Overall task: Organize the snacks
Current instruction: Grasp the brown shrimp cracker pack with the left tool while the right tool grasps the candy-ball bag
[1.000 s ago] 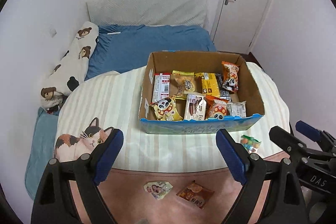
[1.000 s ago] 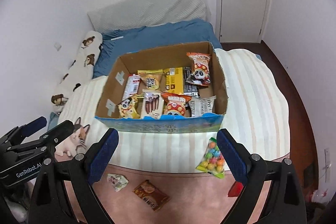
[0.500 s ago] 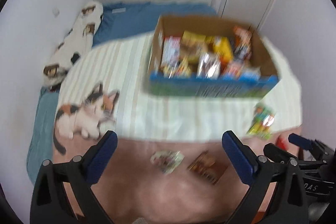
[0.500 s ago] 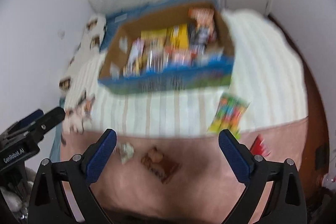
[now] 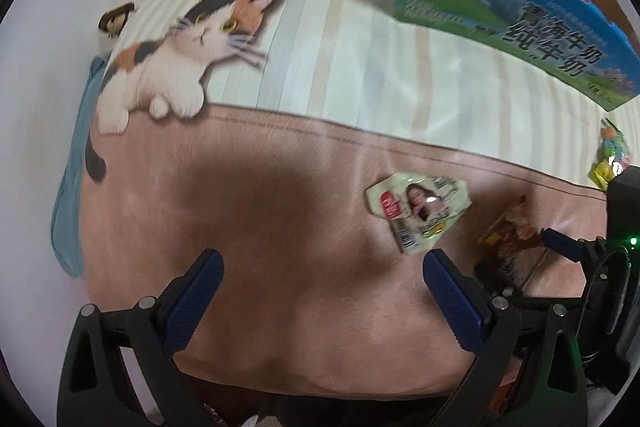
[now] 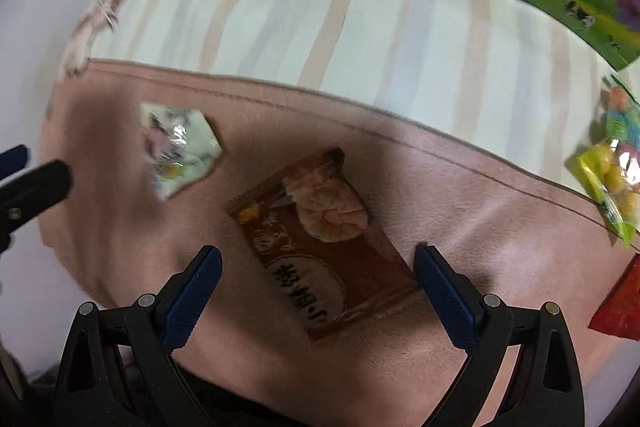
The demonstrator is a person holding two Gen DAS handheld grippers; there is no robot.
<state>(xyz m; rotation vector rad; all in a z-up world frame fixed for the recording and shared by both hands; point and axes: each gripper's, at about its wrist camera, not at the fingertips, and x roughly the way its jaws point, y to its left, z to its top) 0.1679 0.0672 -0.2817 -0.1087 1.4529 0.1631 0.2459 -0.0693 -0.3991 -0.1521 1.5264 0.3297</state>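
Observation:
A brown pastry packet [image 6: 324, 247] lies on the pink blanket, between the open fingers of my right gripper [image 6: 318, 267], which is low over it. The packet shows at the right of the left wrist view [image 5: 510, 235]. A pale green sachet [image 5: 418, 199] lies just ahead and right of my left gripper [image 5: 322, 273], which is open and empty; the sachet also shows in the right wrist view [image 6: 178, 147]. The blue-and-green snack box [image 5: 500, 11] stands farther back on the striped cover.
A bag of coloured candies [image 6: 612, 171] lies at the right by the box corner, and a red packet [image 6: 620, 303] lies below it. A cat print [image 5: 180, 47] marks the cover at the left. The bed edge drops off at the left.
Both grippers have dropped down and forward towards the blanket. The box has slid to the top of both views and the brown packet now sits between the right fingers.

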